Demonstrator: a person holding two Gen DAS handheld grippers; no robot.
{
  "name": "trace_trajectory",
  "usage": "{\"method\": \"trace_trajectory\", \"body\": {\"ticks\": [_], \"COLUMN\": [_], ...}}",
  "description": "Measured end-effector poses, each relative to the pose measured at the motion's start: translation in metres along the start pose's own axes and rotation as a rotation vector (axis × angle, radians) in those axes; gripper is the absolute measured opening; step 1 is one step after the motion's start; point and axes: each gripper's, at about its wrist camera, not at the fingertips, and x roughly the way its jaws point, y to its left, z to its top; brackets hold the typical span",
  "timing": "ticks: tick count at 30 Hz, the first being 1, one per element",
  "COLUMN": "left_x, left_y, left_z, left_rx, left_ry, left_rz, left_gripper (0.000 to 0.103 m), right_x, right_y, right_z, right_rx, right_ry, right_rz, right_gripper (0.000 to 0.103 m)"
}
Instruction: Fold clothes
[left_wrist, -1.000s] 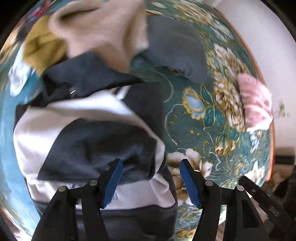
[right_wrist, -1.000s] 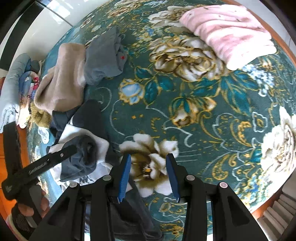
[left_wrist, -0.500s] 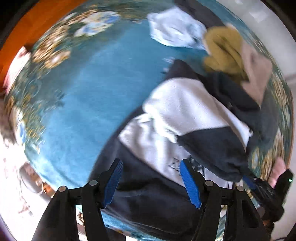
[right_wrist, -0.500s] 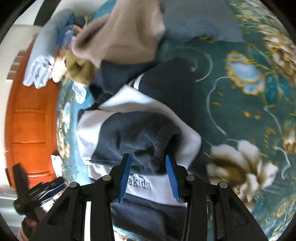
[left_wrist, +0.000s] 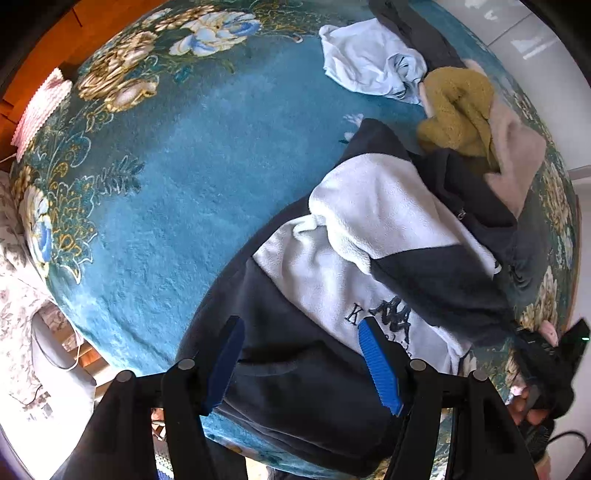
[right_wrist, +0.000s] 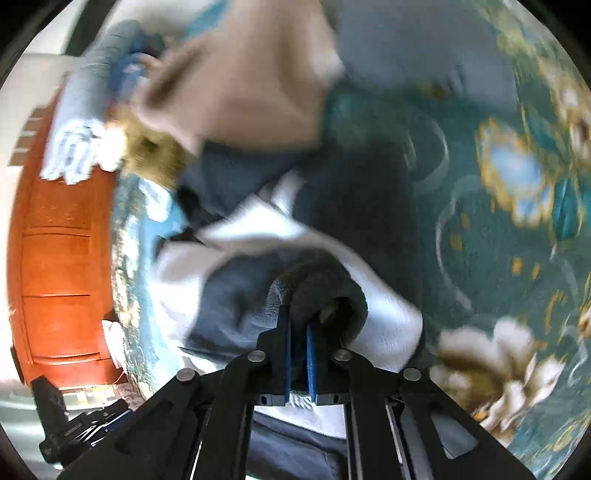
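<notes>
A navy and white fleece jacket (left_wrist: 369, 258) lies crumpled on a teal floral carpet (left_wrist: 184, 184). My left gripper (left_wrist: 301, 354) is open, its blue pads hovering over the jacket's dark hem. In the right wrist view my right gripper (right_wrist: 299, 332) is shut on the dark cuff of the jacket's sleeve (right_wrist: 325, 295), which bunches up just past the pads. The right gripper (left_wrist: 546, 354) also shows at the right edge of the left wrist view.
A mustard garment (left_wrist: 458, 110), a beige one (left_wrist: 517, 162) and a pale blue one (left_wrist: 369, 62) lie beyond the jacket. A grey garment (right_wrist: 424, 62) lies further off. Orange wooden furniture (right_wrist: 55, 258) borders the carpet. A pink cloth (left_wrist: 40, 107) sits at the carpet's edge.
My right gripper moved in over the jacket and closed on the sleeve cuff. My left gripper swung round to the jacket's hem side and stayed open.
</notes>
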Motion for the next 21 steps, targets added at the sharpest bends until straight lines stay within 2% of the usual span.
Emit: {"method": "trace_trajectory", "body": {"ticks": [3,4,6,10,12,17,21], "left_x": [0.0,0.001,0.004,0.009,0.01,0.018,0.044], "left_y": [0.003,0.005,0.011,0.024,0.032,0.053,0.068], "left_z": [-0.002,-0.003,-0.008,-0.019,-0.021,-0.018,-0.016], "left_rx": [-0.003,-0.008,-0.016,-0.014,-0.002,0.029,0.113], "left_ry": [-0.002,0.0,0.01,0.032,0.037,0.069,0.121], "left_rz": [-0.004,-0.004,0.004,0.028,0.042,0.055,0.061], "left_gripper": [0.068,0.068,0.068,0.068,0.068,0.068,0.07], "right_x": [-0.032,-0.033,-0.026,0.016,0.018,-0.017,-0.036], "right_y": [0.008,0.005,-0.003,-0.041,-0.05,-0.052,-0.062], "right_z": [0.014,0.016,0.021,0.01,0.002,-0.016,-0.047], "right_rx": [-0.042,-0.043,-0.043,0.035,0.067,0.103,0.152], "right_ry": [-0.107,-0.111,-0.096,0.042,0.033,-0.07,-0.093], "right_rz": [0.014,0.004,-0.036,-0.12,-0.113,-0.077,-0.034], "right_gripper": [0.007,0.007,0.007,0.007,0.008,0.025,0.033]}}
